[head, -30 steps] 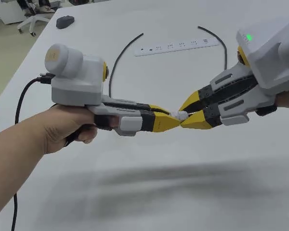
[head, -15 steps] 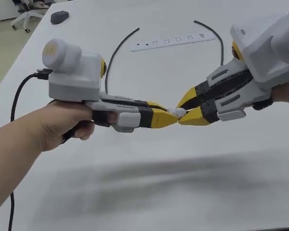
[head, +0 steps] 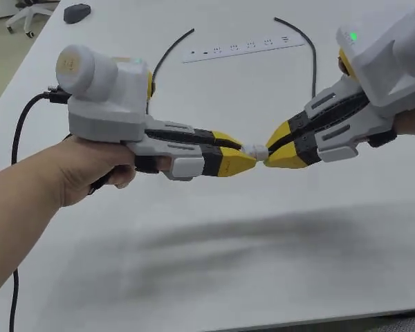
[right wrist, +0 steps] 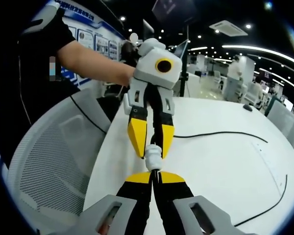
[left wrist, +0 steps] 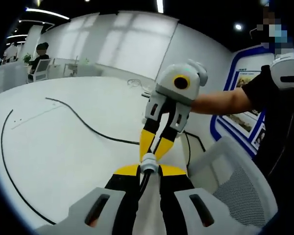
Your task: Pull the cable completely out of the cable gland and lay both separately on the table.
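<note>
The left hand-held gripper is closed on the white cable gland, held in the air above the tabletop. A dark cable runs back between its jaws. The right hand-held gripper meets it tip to tip, jaws nearly together, apparently pinching the thin cable end (hard to tell from here). A power strip lies well beyond them.

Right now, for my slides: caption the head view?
Left gripper and right gripper meet tip to tip over the table, cable gland clamped between them.
</note>
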Available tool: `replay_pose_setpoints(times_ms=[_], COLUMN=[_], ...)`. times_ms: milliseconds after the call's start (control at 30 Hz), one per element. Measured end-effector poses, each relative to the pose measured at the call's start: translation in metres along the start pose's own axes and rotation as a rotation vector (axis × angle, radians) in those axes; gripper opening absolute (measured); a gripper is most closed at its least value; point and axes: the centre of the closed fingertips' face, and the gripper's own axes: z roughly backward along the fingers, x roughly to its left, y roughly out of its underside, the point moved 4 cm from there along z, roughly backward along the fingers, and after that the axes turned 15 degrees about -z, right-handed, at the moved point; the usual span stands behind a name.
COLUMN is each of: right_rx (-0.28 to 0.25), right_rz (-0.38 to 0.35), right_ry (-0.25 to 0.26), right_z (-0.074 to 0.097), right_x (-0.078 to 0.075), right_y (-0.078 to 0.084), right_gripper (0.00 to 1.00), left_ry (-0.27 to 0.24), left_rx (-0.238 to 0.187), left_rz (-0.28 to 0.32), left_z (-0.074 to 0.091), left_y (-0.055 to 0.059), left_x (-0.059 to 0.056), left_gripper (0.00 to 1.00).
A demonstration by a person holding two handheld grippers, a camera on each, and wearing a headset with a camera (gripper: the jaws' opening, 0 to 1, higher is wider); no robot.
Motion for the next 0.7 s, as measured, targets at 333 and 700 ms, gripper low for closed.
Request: replay_pose_setpoints(times_ms=[333, 700], right_rx=[-0.023, 0.06], right_rz=[-0.038, -0.143], right_ry=[0.035, 0.172], right_z=[0.016, 0.057], right_x=[-0.004, -0.02], right_y=[0.018, 0.076], right_gripper=[0.0, 0.0], left_ry=[-0.003, -0.027], left_rx=[-0.014, 0.003], left_rz=[-0.043, -0.077], left_z=[0.003, 0.009], left_y=[0.001, 0.011], left_x=[-0.003, -0.001], left_gripper=[0.14, 0.14])
